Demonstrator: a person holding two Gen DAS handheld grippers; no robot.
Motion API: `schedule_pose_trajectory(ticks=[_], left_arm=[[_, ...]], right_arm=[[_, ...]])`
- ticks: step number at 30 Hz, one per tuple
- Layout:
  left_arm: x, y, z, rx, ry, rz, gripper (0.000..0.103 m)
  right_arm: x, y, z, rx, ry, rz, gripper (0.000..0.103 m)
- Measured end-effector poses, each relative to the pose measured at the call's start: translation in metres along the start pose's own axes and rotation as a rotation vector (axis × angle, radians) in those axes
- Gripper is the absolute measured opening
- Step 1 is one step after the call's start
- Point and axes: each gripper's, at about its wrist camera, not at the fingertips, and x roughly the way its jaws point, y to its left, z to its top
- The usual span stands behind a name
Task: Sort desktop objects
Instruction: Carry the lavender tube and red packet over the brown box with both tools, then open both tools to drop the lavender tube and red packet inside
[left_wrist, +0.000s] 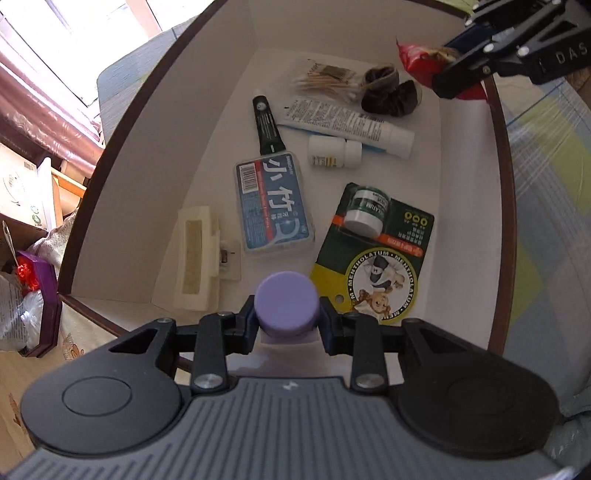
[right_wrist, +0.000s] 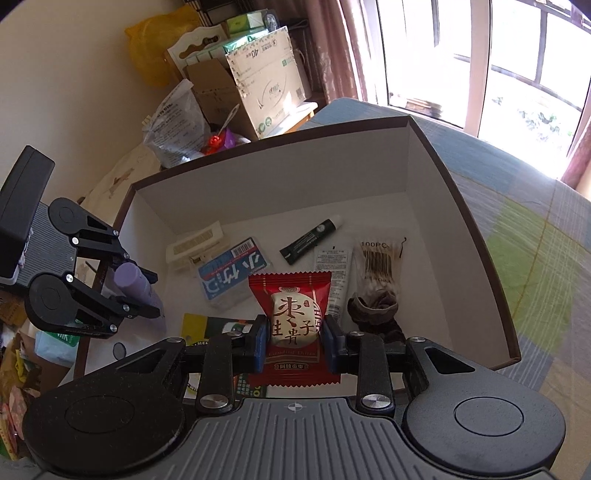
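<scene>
My left gripper (left_wrist: 288, 325) is shut on a purple tube (left_wrist: 287, 308), held over the near edge of a white box with a brown rim (left_wrist: 500, 122). From the right wrist view the same purple tube (right_wrist: 135, 284) sits in the left gripper (right_wrist: 142, 291) at the box's left side. My right gripper (right_wrist: 293, 341) is shut on a red candy packet (right_wrist: 291, 321) above the box's near side. That packet (left_wrist: 415, 61) and the right gripper (left_wrist: 456, 79) show at the top right of the left wrist view.
Inside the box lie a blue floss case (left_wrist: 273, 206), a black tube (left_wrist: 266, 123), a white tube (left_wrist: 347, 123), a small white bottle (left_wrist: 334, 151), cotton swabs (left_wrist: 325, 81), dark scrunchies (left_wrist: 389, 96), a Mentholatum card (left_wrist: 376, 254) and a cream holder (left_wrist: 195, 254). Cardboard boxes (right_wrist: 266, 81) and bags stand beyond.
</scene>
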Motion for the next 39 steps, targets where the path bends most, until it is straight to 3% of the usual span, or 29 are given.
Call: schedule_pose_trajectory(ticks=[13,39], left_arm=[[-0.001,0.001,0.0,0.033,0.007,0.044,0.032],[-0.011,0.01,-0.004,-0.003,-0.042,0.057,0.033]], right_arm=[[0.003,-0.003,-0.001,-0.021,0.031,-0.029,0.033],[0.029,0.019,0.005,-0.117,0.127,0.011,0.033]])
